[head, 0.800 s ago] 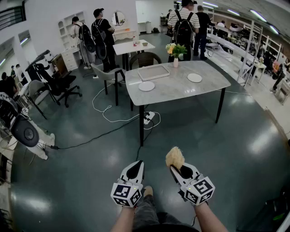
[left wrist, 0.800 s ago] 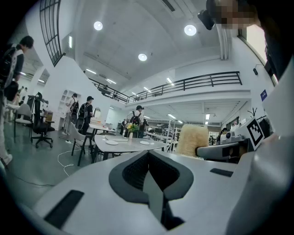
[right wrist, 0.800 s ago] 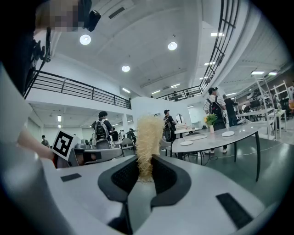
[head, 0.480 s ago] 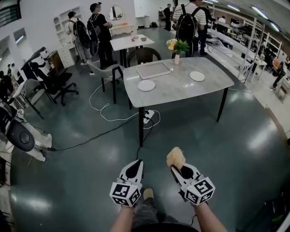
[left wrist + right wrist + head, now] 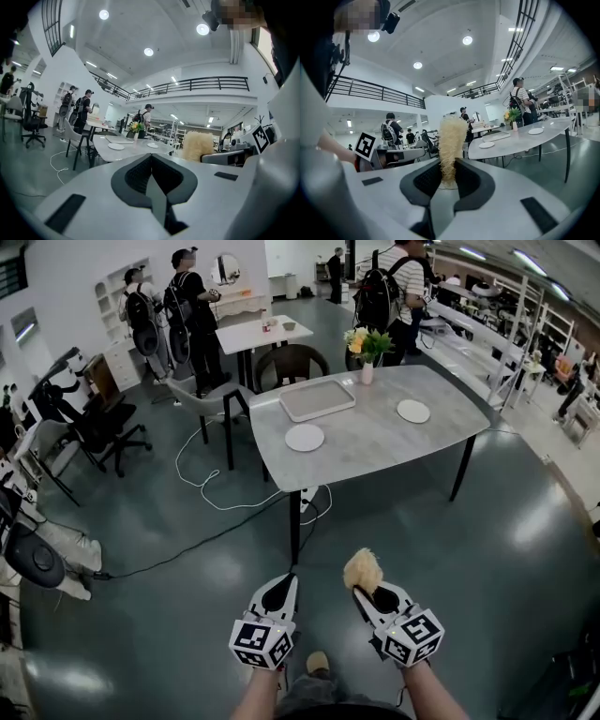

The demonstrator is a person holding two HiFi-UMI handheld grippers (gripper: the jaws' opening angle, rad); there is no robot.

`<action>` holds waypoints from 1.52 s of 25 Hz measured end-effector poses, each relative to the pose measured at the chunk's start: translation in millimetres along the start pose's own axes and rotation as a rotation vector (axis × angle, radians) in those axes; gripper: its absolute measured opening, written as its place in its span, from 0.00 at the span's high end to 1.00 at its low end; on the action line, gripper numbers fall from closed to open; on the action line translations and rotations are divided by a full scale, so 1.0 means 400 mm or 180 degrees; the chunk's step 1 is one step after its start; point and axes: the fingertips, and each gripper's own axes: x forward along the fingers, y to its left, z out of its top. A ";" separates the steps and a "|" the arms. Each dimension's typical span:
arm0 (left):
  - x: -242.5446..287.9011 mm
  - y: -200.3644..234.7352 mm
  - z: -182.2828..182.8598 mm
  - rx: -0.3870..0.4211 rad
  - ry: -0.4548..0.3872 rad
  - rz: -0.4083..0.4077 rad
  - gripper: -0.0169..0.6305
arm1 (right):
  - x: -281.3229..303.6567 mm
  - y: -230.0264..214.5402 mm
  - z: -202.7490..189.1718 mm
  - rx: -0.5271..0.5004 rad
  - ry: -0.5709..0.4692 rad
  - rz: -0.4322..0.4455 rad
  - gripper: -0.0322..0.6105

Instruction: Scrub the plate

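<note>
Two white plates lie on the grey table (image 5: 375, 448) ahead: one near its front left (image 5: 305, 437), one at its right (image 5: 413, 411). My right gripper (image 5: 368, 593) is shut on a fluffy yellow scrubber (image 5: 362, 569), which stands up between the jaws (image 5: 451, 138). My left gripper (image 5: 278, 594) is shut with nothing in it, the jaws meeting in the left gripper view (image 5: 151, 159). Both grippers hang low over the floor, well short of the table. From the right gripper view the plates (image 5: 486, 145) show far off.
A grey tray (image 5: 317, 399) and a vase of flowers (image 5: 367, 348) stand at the table's back. A white cable and power strip (image 5: 306, 494) lie on the floor under its near edge. Chairs (image 5: 208, 395), a white side table (image 5: 258, 333) and several people stand behind.
The table and plates have come closer and sit lower in the head view. Both grippers keep their places and states, the scrubber still in the right one.
</note>
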 end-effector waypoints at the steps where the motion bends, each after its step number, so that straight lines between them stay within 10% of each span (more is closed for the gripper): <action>1: 0.012 0.019 0.005 -0.0002 -0.0004 -0.0017 0.96 | 0.023 -0.003 0.004 -0.0004 -0.0004 -0.0007 0.83; 20: 0.033 0.230 0.003 -0.0254 -0.0113 0.0161 0.96 | 0.228 -0.020 0.017 0.0087 0.0051 0.0057 0.83; 38: 0.341 0.428 0.117 -0.0224 -0.0122 0.0197 0.96 | 0.561 -0.215 0.143 0.0125 0.0058 0.0305 0.83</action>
